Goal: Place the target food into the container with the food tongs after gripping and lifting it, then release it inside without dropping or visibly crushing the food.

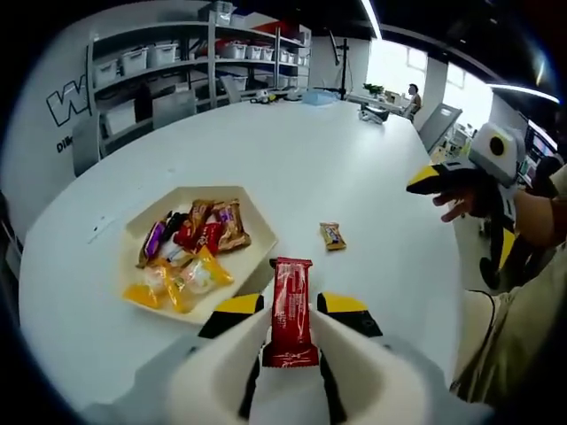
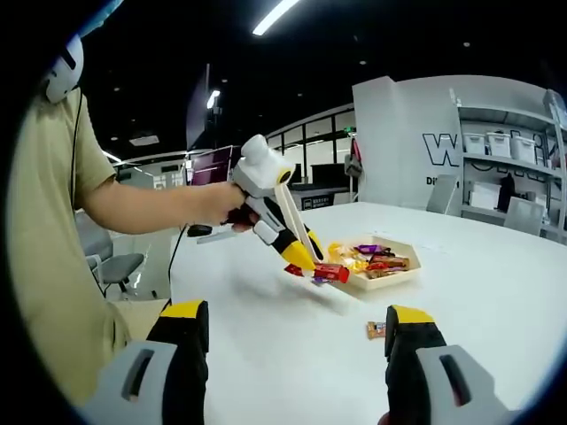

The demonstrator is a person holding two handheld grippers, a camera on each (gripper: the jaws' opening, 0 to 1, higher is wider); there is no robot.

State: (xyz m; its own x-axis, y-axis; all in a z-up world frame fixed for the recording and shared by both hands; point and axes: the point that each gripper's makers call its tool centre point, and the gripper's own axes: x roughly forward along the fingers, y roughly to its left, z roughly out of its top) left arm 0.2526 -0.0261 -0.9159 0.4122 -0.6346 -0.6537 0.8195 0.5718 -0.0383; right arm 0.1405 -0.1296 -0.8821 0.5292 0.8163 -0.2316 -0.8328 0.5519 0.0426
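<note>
already the left gripper pinches a red snack bar lifted just beside the tray of sweets; lowering and letting go remain. right gripper hangs spread apart, empty.

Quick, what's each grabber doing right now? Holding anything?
Left gripper: shut on the red snack bar, near the tray of wrapped snacks.
Right gripper: open, holding nothing, jaws wide apart above the white table.
</note>
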